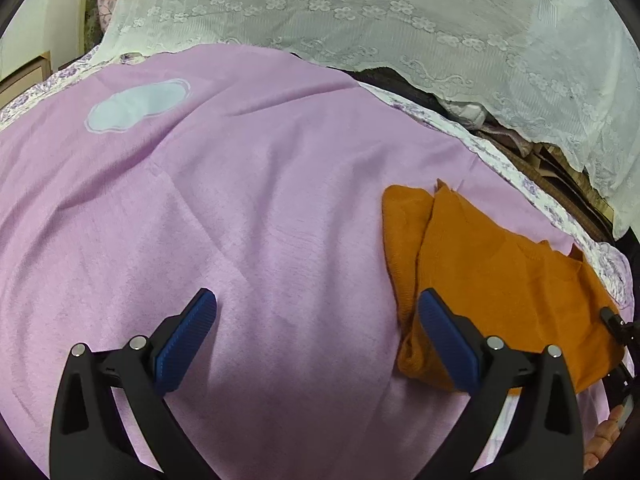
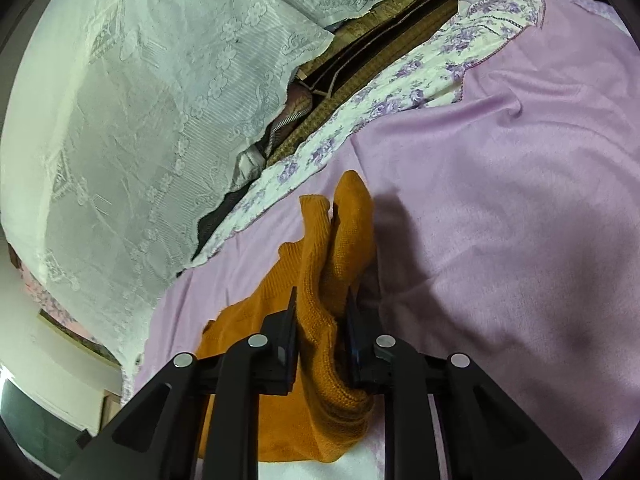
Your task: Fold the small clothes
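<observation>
Garment: we see an orange knit garment (image 1: 500,280) lying on the pink blanket (image 1: 240,200) of a bed, at the right of the left wrist view, near the floral-edged sheet (image 1: 540,196).
Left gripper (image 1: 318,300): our fingers (image 1: 188,340) are spread wide over bare blanket, grasping nothing; the right one overlaps the garment's left edge.
Right gripper (image 2: 322,300): its fingers (image 2: 290,320) are clenched on a bunched, raised fold of the knit (image 2: 320,320).
Only in the left view: a pale blue patch (image 1: 136,106) far left on the blanket, and a fingertip at the lower right edge.
Only in the right view: the pinch itself, and a zipper (image 2: 280,126) under the lace cover (image 2: 120,120).
</observation>
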